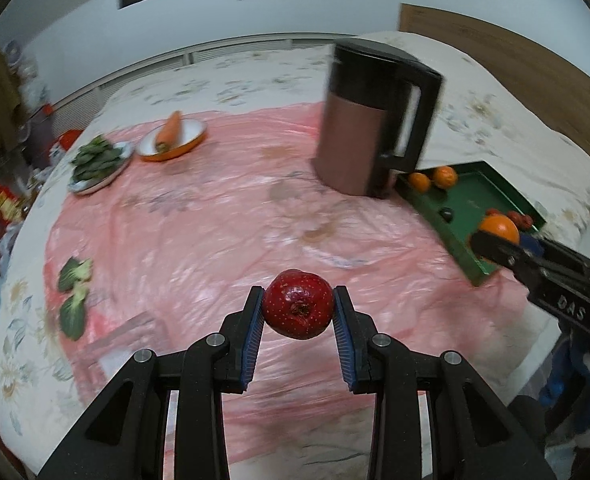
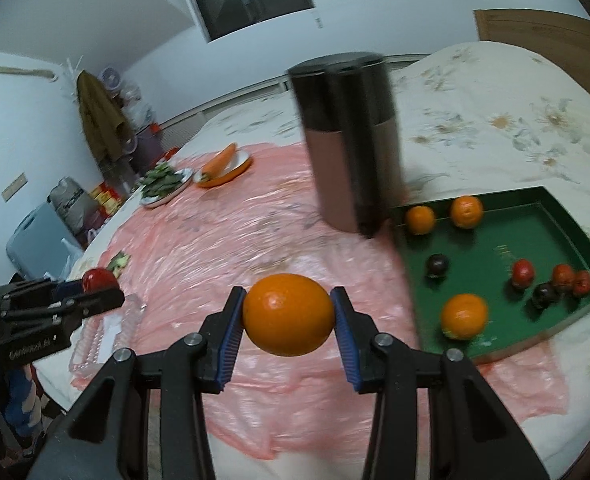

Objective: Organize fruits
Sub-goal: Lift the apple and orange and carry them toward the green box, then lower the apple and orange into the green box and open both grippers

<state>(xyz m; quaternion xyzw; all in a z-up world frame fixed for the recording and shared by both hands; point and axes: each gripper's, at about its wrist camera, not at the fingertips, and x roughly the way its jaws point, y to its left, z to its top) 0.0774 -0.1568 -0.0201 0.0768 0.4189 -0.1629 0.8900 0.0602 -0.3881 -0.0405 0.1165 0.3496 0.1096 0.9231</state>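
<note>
Left gripper point(image 1: 298, 312) clamps a red apple point(image 1: 298, 309); right gripper point(image 2: 288, 314) clamps an orange point(image 2: 288, 314) — both held above the pink plastic sheet point(image 2: 223, 240). The green tray point(image 2: 491, 252) already holds several fruits — these two remain.

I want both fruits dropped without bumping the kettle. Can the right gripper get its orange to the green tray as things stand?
Probably yes. The right gripper, shut on the orange, has bare pink sheet up to the green tray; the kettle stands off at the tray's far corner.
</note>
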